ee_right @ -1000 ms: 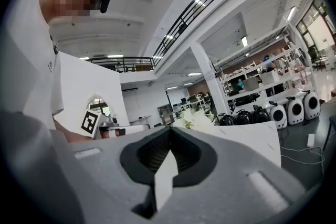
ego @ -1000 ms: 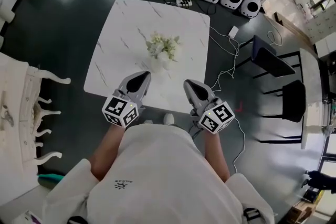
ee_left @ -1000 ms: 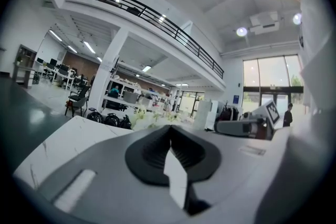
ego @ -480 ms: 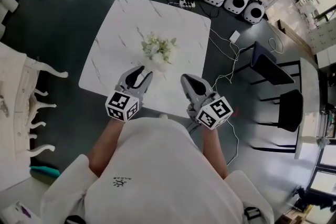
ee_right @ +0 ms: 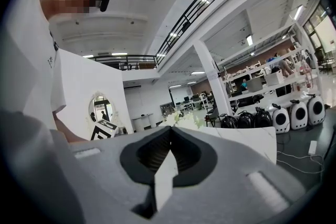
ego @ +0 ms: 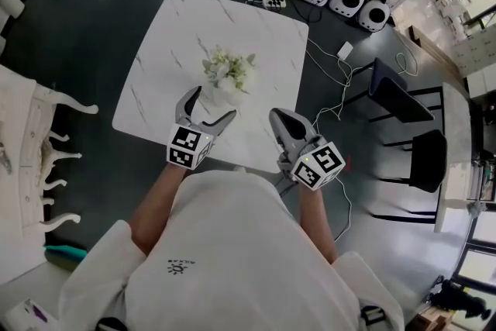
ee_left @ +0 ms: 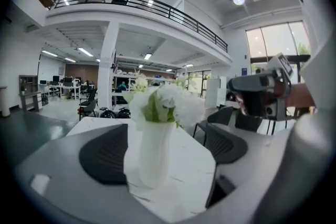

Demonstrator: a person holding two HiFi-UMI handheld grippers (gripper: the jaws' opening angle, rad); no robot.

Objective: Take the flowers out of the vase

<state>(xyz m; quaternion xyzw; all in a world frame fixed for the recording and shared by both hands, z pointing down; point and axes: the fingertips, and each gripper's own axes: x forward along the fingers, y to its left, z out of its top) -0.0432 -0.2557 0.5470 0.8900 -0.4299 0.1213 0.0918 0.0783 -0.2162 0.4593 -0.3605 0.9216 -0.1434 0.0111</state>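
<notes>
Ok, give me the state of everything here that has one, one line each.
vase, upright on the table
flowers, in the vase, not gripped
left gripper, jaws opening, vase between them, not touched
right gripper, jaws shut, empty

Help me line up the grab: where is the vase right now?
In the head view the white vase stands near the middle of the marble table, just ahead of the left gripper, whose opening jaws frame it without touching.
</notes>
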